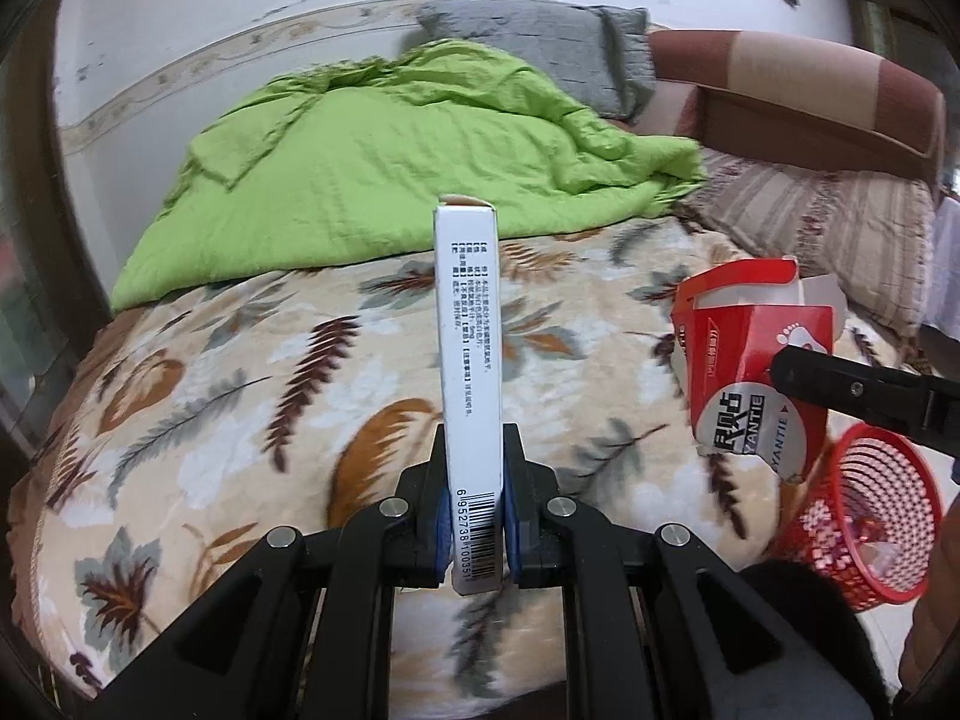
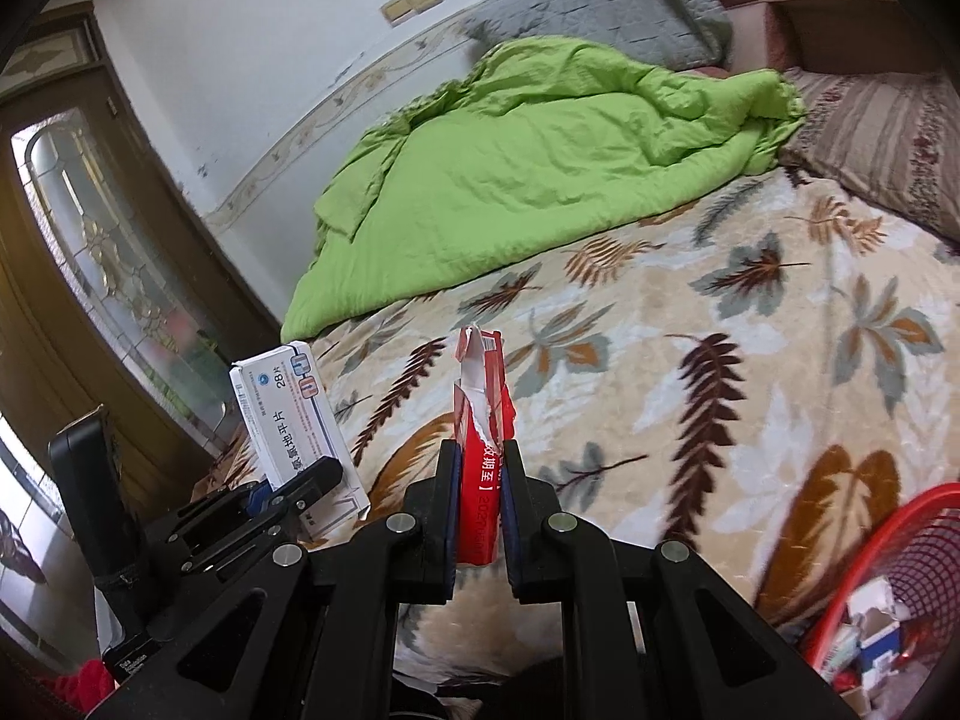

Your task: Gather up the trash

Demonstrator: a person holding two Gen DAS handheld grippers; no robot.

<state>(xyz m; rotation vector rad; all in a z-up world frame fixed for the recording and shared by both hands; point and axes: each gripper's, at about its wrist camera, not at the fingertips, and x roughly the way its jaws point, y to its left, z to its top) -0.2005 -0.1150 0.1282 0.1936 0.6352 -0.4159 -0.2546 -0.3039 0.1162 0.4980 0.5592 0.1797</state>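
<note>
Bedroom with a bed under a beige leaf-print blanket (image 1: pixel 240 372) filling most of both wrist views.

Nearest in the left wrist view: left gripper (image 1: pixel 475 516), jaws narrow and clamped on a slim white medicine box (image 1: pixel 468 360), held edge-on and upright, barcode end down between the blue pads, open top end up. Same white box (image 2: pixel 294 420) seen broadside at the near left of the right wrist view, pinched by the left gripper (image 2: pixel 282 489).

Nearest in the right wrist view: right gripper (image 2: pixel 480 510), jaws likewise narrow and pressed on a torn red carton (image 2: pixel 483 420), flattened and upright, ragged white edge rising above the fingertips. Same red carton (image 1: pixel 756 372) at the right of the left wrist view, lettered YANTIE, gripped from the right by the right gripper (image 1: pixel 780 375).

Near right, low beside the bed: red mesh wastebasket (image 1: pixel 864 516), already holding scraps of packaging, below and right of the red carton, well apart from the white box.

Farther back on the bed: crumpled green quilt (image 1: pixel 390 168), then a grey pillow (image 1: pixel 540 48) against the white wall, striped pillow (image 1: pixel 810 222) to the far right.
</note>
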